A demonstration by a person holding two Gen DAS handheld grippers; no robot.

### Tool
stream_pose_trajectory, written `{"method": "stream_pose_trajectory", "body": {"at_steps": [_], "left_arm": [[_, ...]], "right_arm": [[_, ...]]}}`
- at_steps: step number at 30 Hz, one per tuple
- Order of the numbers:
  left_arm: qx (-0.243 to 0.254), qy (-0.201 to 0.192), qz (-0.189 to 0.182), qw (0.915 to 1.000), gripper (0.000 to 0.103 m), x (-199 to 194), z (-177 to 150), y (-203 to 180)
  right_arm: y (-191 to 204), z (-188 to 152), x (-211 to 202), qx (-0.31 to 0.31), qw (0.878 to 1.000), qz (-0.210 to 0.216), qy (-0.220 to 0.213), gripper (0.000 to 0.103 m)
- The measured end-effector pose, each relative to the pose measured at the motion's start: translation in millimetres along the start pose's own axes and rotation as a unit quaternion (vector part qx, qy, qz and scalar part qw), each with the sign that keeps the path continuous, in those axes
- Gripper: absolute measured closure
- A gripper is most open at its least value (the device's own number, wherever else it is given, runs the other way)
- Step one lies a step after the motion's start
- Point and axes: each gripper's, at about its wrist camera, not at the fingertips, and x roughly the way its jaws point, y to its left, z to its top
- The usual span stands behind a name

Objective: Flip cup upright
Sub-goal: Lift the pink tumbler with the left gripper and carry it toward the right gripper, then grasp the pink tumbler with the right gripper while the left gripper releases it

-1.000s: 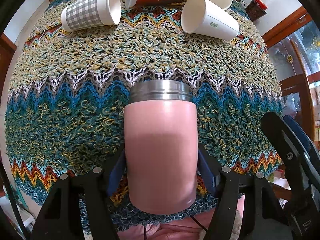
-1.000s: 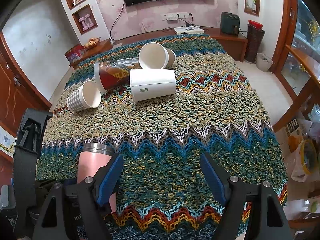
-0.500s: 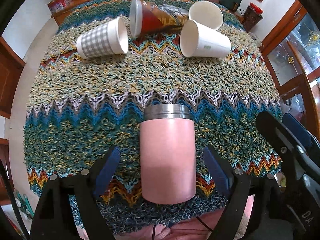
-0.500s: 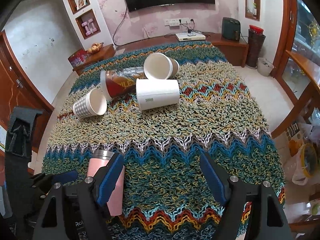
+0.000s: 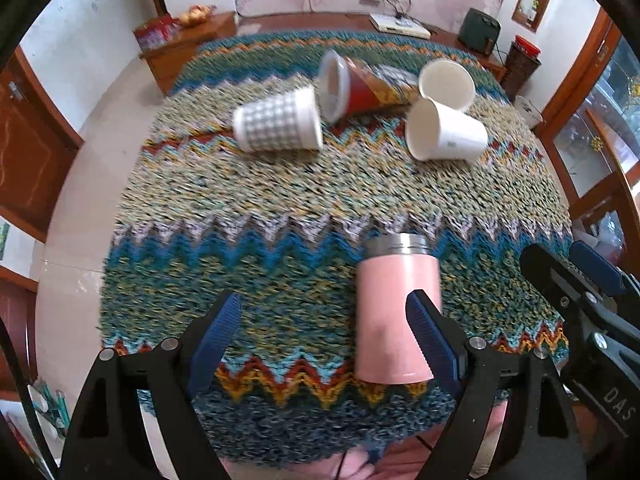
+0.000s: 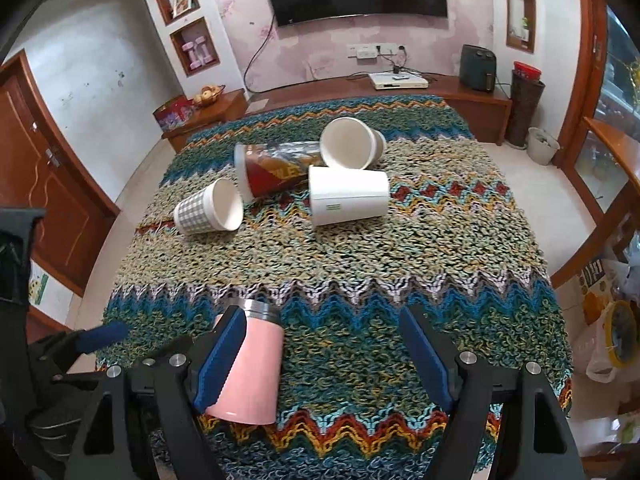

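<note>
A pink cup with a steel rim (image 5: 396,312) stands upright near the front edge of the knitted zigzag cloth (image 5: 280,200); it also shows in the right wrist view (image 6: 250,364). My left gripper (image 5: 326,334) is open and empty, raised and to the left of the pink cup. My right gripper (image 6: 322,354) is open and empty above the cloth's front. Lying on their sides at the far end are a checked cup (image 5: 280,125), a red printed cup (image 5: 356,86), a white cup (image 5: 446,132) and another white cup (image 5: 447,84).
The table's front edge is just below both grippers. The right gripper's body (image 5: 580,320) shows at the right of the left wrist view. A wooden TV cabinet (image 6: 400,92) and a brown door (image 6: 44,184) stand beyond the table.
My left gripper opened and let go of the pink cup, then pulled back, up and to the left. The cup stays upright. The right gripper rose a little.
</note>
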Motion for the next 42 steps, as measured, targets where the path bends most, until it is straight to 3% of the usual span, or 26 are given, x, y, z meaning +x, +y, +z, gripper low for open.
{"method": "stream_pose_trajectory", "body": {"at_steps": [8,20,31,42], "left_arm": [[-0.023,-0.008,0.018,0.9995,0.016,-3.6,-11.5,32.0],[-0.043,-0.019,0.026,0.9985,0.016,-0.8,-6.4,56.4],[-0.047,-0.004,-0.014,0.9988,0.016,15.1,4.7,64.9],[-0.046,-0.004,-0.022,0.9987,0.016,23.0,17.5,67.7]], "right_arm": [[20.3,-6.3,11.4,-0.028,0.999,0.01,0.031,0.024],[45.1,-9.1,50.5,-0.048,0.991,0.043,0.117,0.024],[47.7,-15.6,94.5,-0.031,0.974,0.084,0.206,0.024],[53.7,-6.7,126.9,-0.024,0.957,0.122,0.264,0.024]]}}
